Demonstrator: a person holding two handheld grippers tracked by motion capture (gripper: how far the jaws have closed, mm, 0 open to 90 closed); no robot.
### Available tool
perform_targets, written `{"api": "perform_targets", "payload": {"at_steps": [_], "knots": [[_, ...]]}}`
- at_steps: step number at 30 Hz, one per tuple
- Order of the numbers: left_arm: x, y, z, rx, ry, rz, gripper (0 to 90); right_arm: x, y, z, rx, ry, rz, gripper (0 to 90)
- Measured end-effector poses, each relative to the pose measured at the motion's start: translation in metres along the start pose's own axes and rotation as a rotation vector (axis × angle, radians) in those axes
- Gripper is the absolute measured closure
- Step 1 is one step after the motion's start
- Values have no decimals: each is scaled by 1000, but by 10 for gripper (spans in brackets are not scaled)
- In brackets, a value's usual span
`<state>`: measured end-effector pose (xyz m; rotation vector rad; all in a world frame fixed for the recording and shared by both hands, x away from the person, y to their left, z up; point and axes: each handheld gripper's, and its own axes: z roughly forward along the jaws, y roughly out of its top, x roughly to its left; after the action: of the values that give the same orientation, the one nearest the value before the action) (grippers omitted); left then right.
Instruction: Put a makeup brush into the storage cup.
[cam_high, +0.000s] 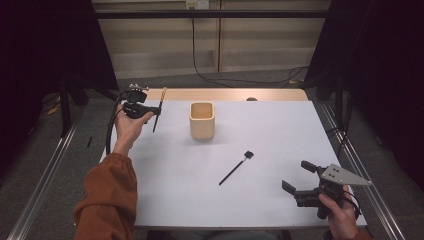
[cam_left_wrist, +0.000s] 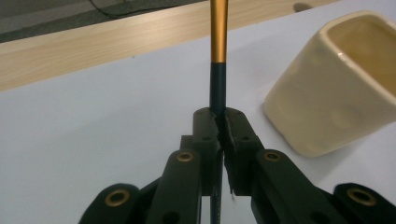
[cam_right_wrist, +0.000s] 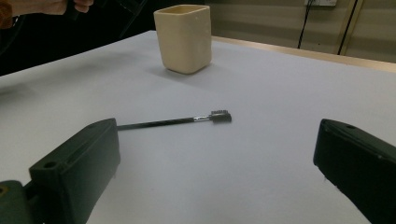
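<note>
My left gripper (cam_high: 150, 113) is raised over the table's far left and is shut on a thin brush (cam_high: 159, 109) with a black handle and gold ferrule (cam_left_wrist: 218, 28). In the left gripper view the jaws pinch the dark handle (cam_left_wrist: 217, 93), with the cream square cup (cam_left_wrist: 336, 84) just to the right. That cup (cam_high: 202, 120) stands upright near the table's middle back. A second black brush (cam_high: 235, 168) with a small comb head (cam_right_wrist: 220, 115) lies flat on the white tabletop. My right gripper (cam_high: 300, 176) rests at the near right, jaws wide apart, holding nothing.
The white tabletop (cam_high: 175, 190) has a wooden strip (cam_high: 230, 94) along its far edge. Metal rails (cam_high: 45, 185) run beside the table on both sides. Cables (cam_high: 215, 75) lie on the floor behind.
</note>
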<state>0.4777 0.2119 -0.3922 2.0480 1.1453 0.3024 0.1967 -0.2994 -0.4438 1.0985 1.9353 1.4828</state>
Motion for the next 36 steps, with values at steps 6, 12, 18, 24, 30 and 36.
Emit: {"api": "perform_targets", "payload": {"at_steps": [6,12,18,24,30,36], "knots": [[-1,-7,-6,-110,-10,-26,844,0,0,0,0,0,1,0],[-1,-12,-11,-190,-2,-55,844,1,0,0,-1,2,-2,0],[-8,-13,-15,-234,1,-27,844,1,0,0,-1,1,1,0],[-16,-13,-21,-311,2,1,844,1,0,0,-2,1,1,0],[-22,-11,-25,-347,-14,15,844,2,1,-1,-9,3,-1,0],[-27,-9,-29,-371,-40,13,844,2,1,-1,-21,4,9,0]]}}
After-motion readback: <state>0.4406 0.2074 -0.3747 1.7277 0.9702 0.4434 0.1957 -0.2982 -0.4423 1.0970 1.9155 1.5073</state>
